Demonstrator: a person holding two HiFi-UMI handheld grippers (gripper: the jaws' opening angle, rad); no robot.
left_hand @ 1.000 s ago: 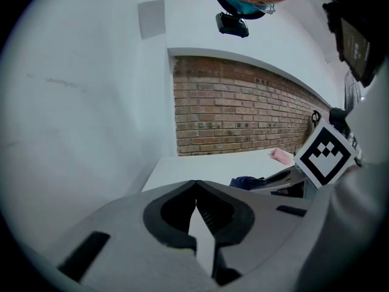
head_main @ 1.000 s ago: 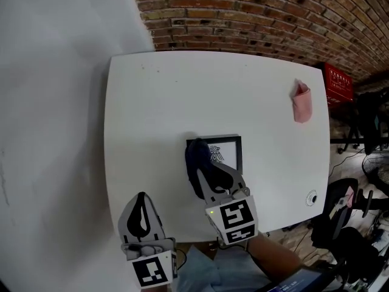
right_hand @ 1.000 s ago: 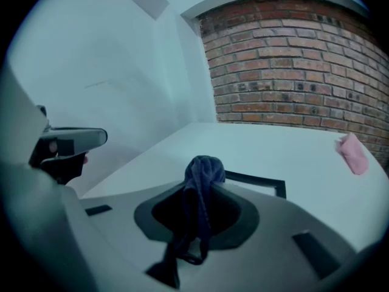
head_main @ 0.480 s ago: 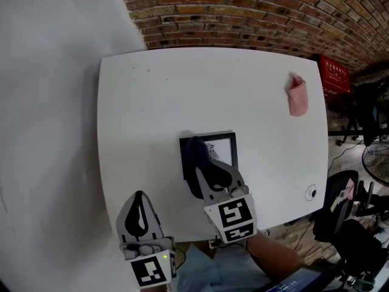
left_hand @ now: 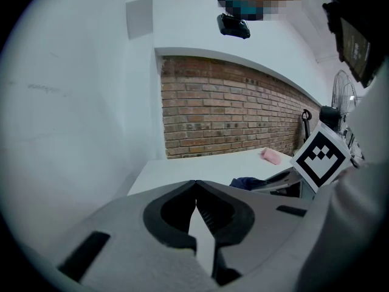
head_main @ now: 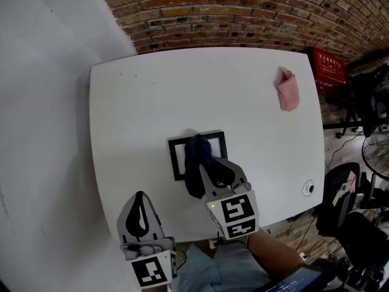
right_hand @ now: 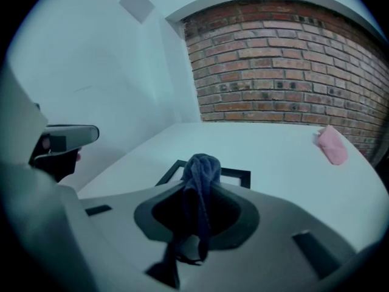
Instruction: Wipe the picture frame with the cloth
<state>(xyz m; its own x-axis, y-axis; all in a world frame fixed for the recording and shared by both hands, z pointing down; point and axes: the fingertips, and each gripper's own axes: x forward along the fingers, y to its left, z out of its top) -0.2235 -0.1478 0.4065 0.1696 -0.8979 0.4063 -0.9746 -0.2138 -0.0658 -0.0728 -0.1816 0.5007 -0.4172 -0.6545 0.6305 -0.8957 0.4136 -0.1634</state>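
Right claw (head_main: 204, 166): clamped on the dark blue cloth (head_main: 196, 154); in the right gripper view the cloth (right_hand: 202, 168) bunches up between the closed jaws of this claw (right_hand: 197, 186) and trails down behind them.
Left claw (head_main: 141, 196): jaws together at the tips with nothing between them, as the left gripper view (left_hand: 196, 184) shows; it is held off the surface's near left edge, apart from the frame.
Picture frame (head_main: 176, 159): black-rimmed, flat on the white surface (head_main: 243, 102), towards the near side and set in from the near edge.
Cloth on frame: the bundle lies across the frame's middle and right part, reaching from its far rim past its near rim; the left rim and a strip of pale inner panel show bare. In the right gripper view the frame's far corners (right_hand: 238, 175) show on both sides of the cloth.
Open room: bare surface lies left of, beyond and right of the frame.
Other thing on surface: a pink cloth (head_main: 287, 90) near the far right corner, well apart from the frame.
Surface edges: the far edge is near the brick wall (head_main: 243, 11) and the left edge near a plain white wall; a small round fitting (head_main: 309, 188) sits near the right front corner.
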